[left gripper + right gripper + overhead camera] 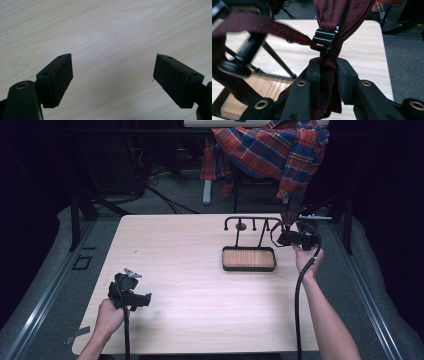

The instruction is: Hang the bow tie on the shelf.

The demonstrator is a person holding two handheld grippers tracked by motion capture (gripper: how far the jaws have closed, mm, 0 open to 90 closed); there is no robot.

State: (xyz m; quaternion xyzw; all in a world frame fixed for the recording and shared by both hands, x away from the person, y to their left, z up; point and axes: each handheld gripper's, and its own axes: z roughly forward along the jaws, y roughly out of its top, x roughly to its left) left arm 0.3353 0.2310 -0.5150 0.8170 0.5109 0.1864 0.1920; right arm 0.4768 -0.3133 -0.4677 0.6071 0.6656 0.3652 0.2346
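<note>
Fingers of the right gripper are pinching a dark red strap just below its black buckle, beside the stand's wooden tray, which is sitting bare. Left gripper fingers are hanging spread wide over the pale counter. Beyond, a plaid cloth is draping a chair.

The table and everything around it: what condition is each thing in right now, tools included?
Left tool: open, holding nothing, over bare table.
Right tool: shut on the dark red strap, beside the rack.
Strap: pinched just below its black buckle, a loop passing around the rack's arm.
Rack: upright on its wooden tray.
Plaid cloth: draped over something behind the table.
</note>
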